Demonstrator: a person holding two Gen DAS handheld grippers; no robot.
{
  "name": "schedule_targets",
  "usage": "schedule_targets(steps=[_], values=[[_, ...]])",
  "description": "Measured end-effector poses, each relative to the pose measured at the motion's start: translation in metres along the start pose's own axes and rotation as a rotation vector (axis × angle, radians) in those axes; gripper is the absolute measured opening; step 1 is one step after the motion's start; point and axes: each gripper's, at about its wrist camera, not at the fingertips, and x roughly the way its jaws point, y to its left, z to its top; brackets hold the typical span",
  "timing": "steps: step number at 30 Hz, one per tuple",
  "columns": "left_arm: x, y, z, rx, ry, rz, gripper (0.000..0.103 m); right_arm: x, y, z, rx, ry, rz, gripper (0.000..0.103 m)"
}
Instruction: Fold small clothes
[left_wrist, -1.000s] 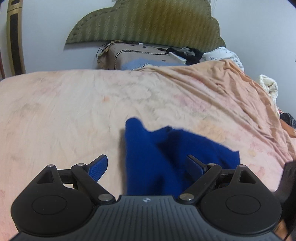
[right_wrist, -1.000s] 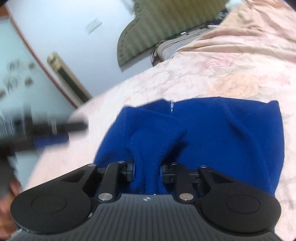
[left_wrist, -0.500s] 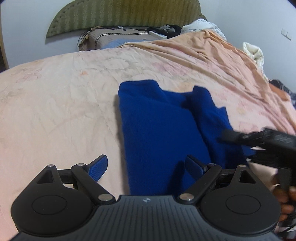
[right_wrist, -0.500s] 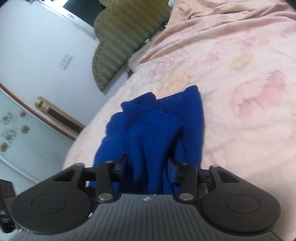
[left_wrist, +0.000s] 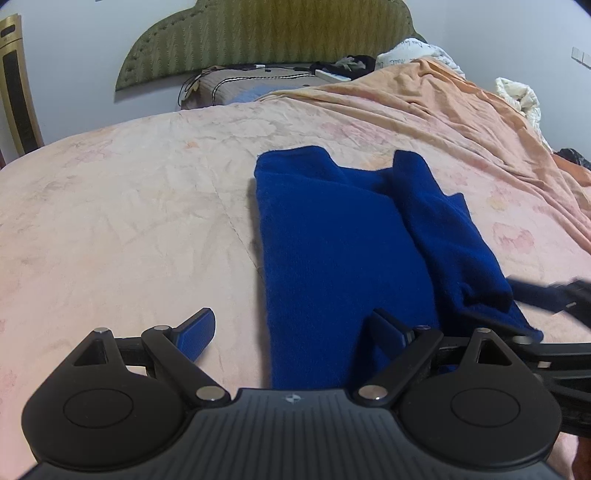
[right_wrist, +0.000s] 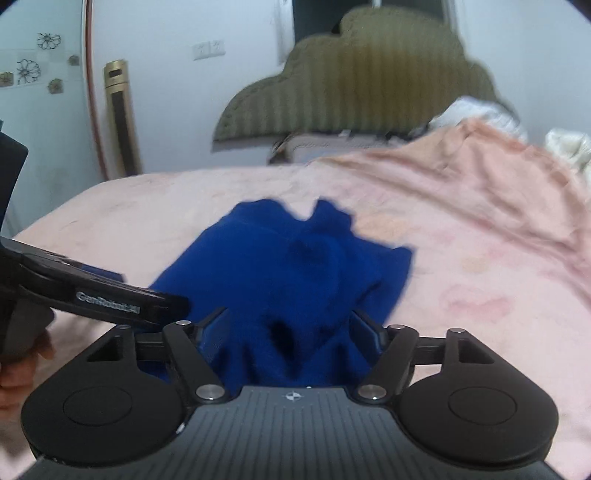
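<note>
A small blue knit garment (left_wrist: 332, 240) lies folded lengthwise on the pink bed sheet (left_wrist: 129, 221), with a second layer bunched along its right side. My left gripper (left_wrist: 291, 317) hovers open and wide over its near edge: the left pad is over bare sheet, the right pad over the cloth. In the right wrist view the blue garment (right_wrist: 295, 258) is rumpled between the parted fingers of my right gripper (right_wrist: 288, 314), and the pads do not press on it. The left gripper's finger (right_wrist: 110, 295) reaches in from the left, held by a hand (right_wrist: 18, 354).
A green padded headboard (left_wrist: 266, 37) stands at the far end, with a brown pillow (left_wrist: 240, 85) and dark clothes below it. White bedding (left_wrist: 517, 92) is heaped at the far right. A gold standing unit (right_wrist: 120, 118) is by the left wall.
The right gripper's jaws have parted and let go of the blue fold, and it has rolled level and drawn back. The left gripper has sunk closer to the garment's near edge.
</note>
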Motion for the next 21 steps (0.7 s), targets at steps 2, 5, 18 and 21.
schedule_targets(steps=[2, 5, 18, 21], values=[[-0.001, -0.002, -0.002, 0.008, -0.003, 0.003, 0.091, 0.004, 0.001, -0.002, -0.004, 0.027, -0.002, 0.055], [-0.001, -0.003, -0.003, 0.018, -0.006, 0.012, 0.091, -0.006, -0.004, -0.006, 0.036, -0.032, -0.103, 0.011], [0.000, -0.002, -0.007, 0.002, -0.001, -0.002, 0.091, -0.053, -0.073, -0.007, 0.491, -0.163, -0.145, 0.046], [0.000, -0.003, -0.009, -0.003, 0.006, -0.004, 0.091, -0.021, -0.048, 0.031, 0.342, -0.119, 0.060, 0.061]])
